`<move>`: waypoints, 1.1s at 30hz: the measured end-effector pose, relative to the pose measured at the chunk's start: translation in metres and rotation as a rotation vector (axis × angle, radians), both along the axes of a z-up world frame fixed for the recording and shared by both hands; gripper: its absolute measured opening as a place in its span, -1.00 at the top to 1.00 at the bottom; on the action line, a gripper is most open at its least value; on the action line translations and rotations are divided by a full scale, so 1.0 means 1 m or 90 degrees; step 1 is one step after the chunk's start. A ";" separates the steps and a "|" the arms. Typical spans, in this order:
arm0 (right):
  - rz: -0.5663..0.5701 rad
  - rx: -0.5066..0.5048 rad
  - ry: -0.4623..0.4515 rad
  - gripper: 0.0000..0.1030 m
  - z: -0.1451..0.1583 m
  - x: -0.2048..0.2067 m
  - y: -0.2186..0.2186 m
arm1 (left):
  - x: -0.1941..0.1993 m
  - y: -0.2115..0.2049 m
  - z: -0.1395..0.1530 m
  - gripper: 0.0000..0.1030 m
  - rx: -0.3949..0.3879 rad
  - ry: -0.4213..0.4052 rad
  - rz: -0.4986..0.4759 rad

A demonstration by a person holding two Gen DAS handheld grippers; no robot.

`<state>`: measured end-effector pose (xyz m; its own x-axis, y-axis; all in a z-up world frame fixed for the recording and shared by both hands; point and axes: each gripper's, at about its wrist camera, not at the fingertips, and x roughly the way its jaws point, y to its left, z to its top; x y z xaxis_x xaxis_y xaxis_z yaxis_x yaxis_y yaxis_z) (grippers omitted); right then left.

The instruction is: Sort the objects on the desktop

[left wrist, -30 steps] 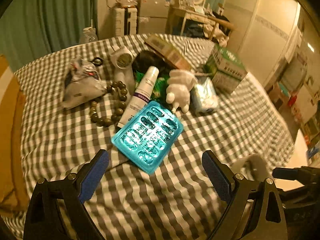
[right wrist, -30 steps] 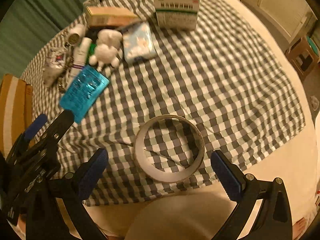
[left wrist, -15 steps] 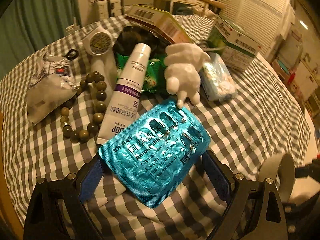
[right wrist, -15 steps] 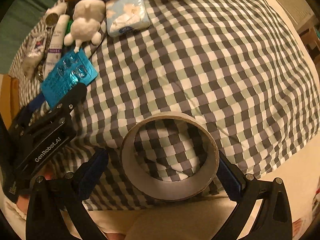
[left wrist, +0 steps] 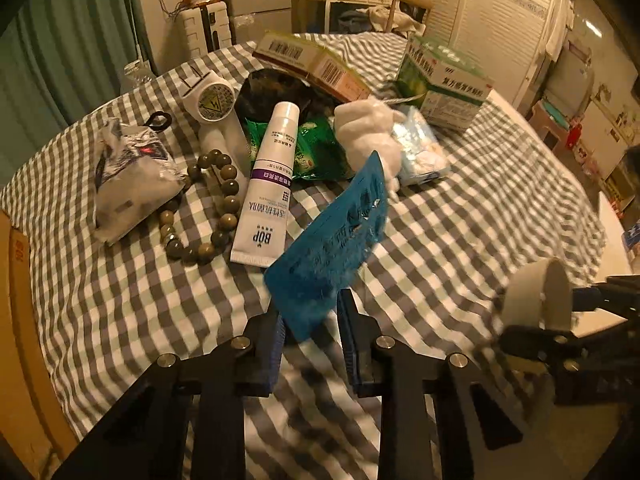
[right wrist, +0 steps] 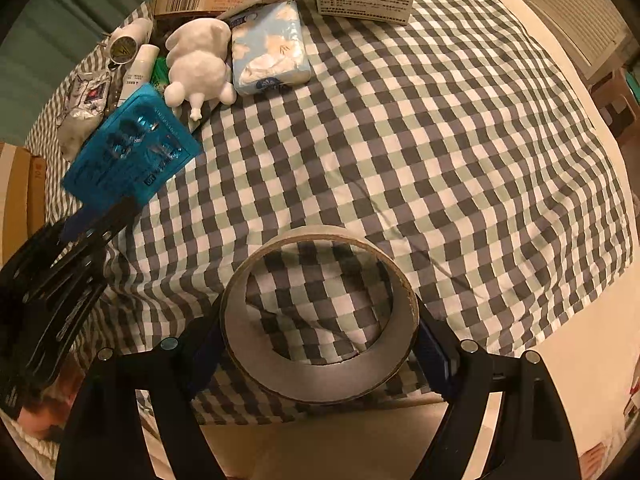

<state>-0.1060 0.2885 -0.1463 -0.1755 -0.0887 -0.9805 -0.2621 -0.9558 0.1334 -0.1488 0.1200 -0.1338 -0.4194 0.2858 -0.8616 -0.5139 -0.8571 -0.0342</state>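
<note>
My left gripper point(left wrist: 310, 330) is shut on a teal blister pack of pills point(left wrist: 334, 246) and holds it tilted up off the checked tablecloth point(left wrist: 460, 216). The pack also shows in the right wrist view point(right wrist: 132, 152). My right gripper point(right wrist: 320, 350) is shut on a roll of tape point(right wrist: 320, 316), its pads pressing the roll's outer sides near the table's front edge. The roll shows at the right of the left wrist view point(left wrist: 536, 300).
Behind lie a white tube point(left wrist: 268, 188), a bead bracelet point(left wrist: 208, 208), a silver pouch point(left wrist: 128, 176), a white toy figure point(right wrist: 198, 66), a tissue pack point(right wrist: 268, 50), a green-white medicine box point(left wrist: 444, 80), a flat carton point(left wrist: 312, 64) and a cardboard box point(left wrist: 16, 312) at left.
My left gripper closed on the blister pack and lifted it on edge. My right gripper closed on the tape roll and raised it.
</note>
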 end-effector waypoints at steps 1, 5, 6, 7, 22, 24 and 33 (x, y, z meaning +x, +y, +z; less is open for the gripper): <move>-0.001 0.002 0.004 -0.59 0.002 0.001 -0.001 | 0.003 -0.002 0.004 0.50 0.010 0.003 0.000; 0.001 0.001 0.012 -0.59 0.020 0.007 0.012 | 0.011 0.001 0.017 0.49 0.027 0.018 -0.022; 0.001 -0.001 0.015 -0.59 0.022 0.009 0.012 | 0.012 0.005 0.019 0.48 0.021 0.023 -0.028; 0.001 -0.002 0.016 -0.59 0.025 0.012 0.013 | 0.013 0.010 0.019 0.48 0.014 0.027 -0.035; 0.003 -0.023 0.042 -0.59 0.048 0.018 0.016 | 0.002 0.024 0.020 0.84 0.027 0.019 -0.028; 0.000 -0.017 0.063 -0.59 0.058 0.008 0.012 | 0.008 0.016 0.031 0.84 0.050 0.022 -0.023; 0.036 -0.049 0.170 -0.59 0.143 0.041 -0.039 | 0.032 -0.051 0.107 0.84 0.150 0.050 0.028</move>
<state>-0.0646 0.2490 -0.0030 -0.4192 -0.1774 -0.8904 -0.1545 -0.9525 0.2625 -0.1164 0.0690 -0.0269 -0.4996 0.4545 -0.7375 -0.4847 -0.8522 -0.1969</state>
